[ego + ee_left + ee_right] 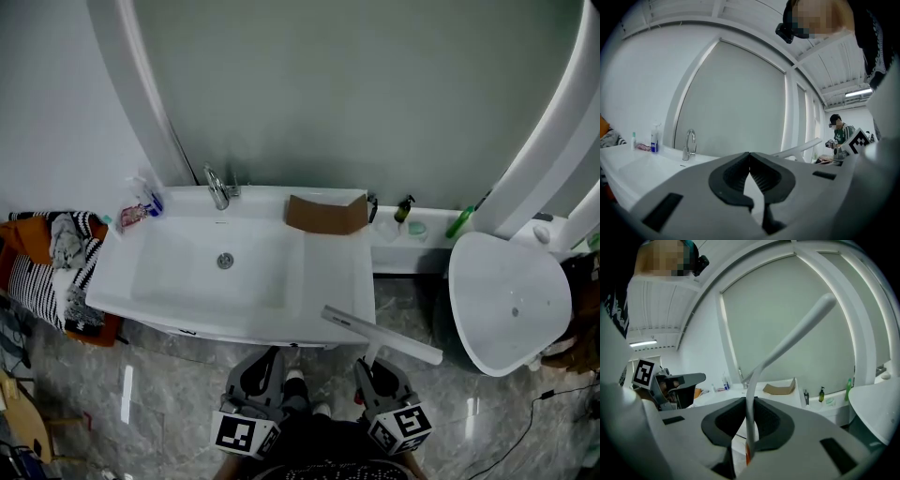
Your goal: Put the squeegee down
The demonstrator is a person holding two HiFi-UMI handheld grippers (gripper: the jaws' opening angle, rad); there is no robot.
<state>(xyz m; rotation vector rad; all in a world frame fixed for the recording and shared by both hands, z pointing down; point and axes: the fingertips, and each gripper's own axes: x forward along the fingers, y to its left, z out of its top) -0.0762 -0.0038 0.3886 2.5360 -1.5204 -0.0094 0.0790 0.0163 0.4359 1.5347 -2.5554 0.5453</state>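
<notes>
Right claw (750, 416) clamped on the white long-bladed squeegee (380, 335)

Jaws pinch its thin handle, and the blade crosses the front right corner of the white rectangular sink counter (234, 323). My left claw (750, 171) is closed up with nothing in it, hanging just beside the right.

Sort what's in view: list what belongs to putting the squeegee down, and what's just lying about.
In the job: squeegee, clamped in the right gripper; washbasin top, a likely place to set it.

Lying about: faucet, cardboard piece, dark pump bottle, green bottle, striped cloth; left gripper, shut on nothing.
</notes>
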